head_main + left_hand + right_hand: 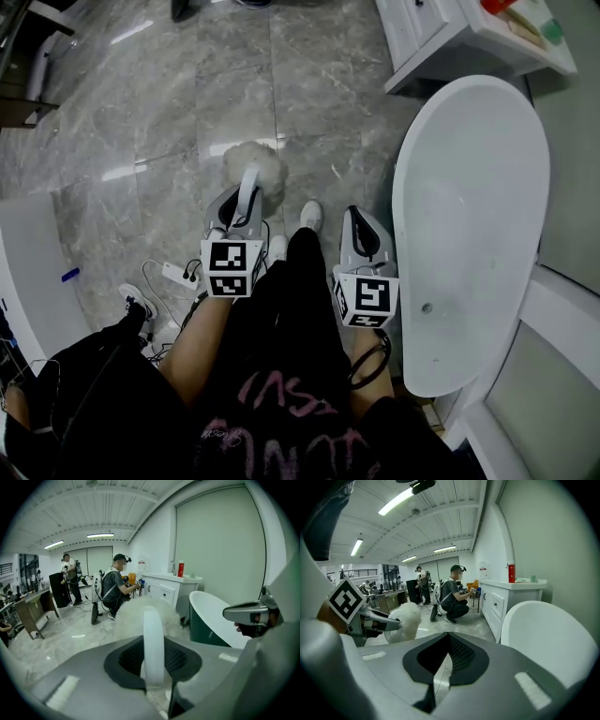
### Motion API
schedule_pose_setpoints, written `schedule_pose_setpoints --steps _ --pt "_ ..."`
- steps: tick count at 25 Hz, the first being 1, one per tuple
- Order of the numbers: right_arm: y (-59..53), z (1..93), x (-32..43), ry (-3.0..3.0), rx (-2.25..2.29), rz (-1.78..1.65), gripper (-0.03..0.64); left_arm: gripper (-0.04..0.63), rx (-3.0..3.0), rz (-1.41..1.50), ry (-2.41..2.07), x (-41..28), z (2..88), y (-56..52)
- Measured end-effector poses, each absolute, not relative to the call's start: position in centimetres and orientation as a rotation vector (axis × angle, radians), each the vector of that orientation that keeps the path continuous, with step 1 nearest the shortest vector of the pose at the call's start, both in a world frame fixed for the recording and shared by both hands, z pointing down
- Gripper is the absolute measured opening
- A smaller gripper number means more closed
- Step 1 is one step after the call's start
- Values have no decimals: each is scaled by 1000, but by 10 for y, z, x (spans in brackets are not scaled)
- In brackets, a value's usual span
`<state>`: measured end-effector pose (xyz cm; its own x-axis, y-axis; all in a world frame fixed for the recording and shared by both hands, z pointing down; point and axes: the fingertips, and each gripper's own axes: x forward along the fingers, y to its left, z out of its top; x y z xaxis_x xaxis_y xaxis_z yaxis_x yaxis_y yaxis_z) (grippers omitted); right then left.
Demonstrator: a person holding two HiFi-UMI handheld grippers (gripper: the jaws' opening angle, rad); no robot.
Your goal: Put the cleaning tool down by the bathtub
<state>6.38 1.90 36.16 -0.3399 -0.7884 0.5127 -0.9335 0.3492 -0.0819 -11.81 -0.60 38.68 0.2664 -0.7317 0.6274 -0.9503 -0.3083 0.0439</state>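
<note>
**A:** Where is the cleaning tool sitting right now?

**B:** The left gripper (242, 202) is clamping its fingers on the fluffy duster (253, 173) by its white handle (153, 639). The woolly head (133, 613) is hanging out ahead over the floor (141, 122), apart from the bathtub (405, 187) (the person's legs (292, 281) are standing between them).

**A:** And the other one?

**B:** The right gripper (440, 665) is carrying nothing. Its fingers are pressing together, and it is hovering near the tub's rim.

**A:** What is worrying you?

**B:** The head is sitting beyond the grip, so the handle could be swivelling in the fingers while crossing over. If the fingers let go with it upright, I'm guessing it will be toppling over or sliding into the tub. The power strip cables (178, 274) are also lying to the person's left, ready to snag a step.
</note>
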Motion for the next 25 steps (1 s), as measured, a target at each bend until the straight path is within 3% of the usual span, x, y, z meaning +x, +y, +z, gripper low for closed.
schedule_pose_setpoints --steps 25 --pt "-32 512 66 -2161 1371 713 14 80 1998 810 -1414 -81 535 -43"
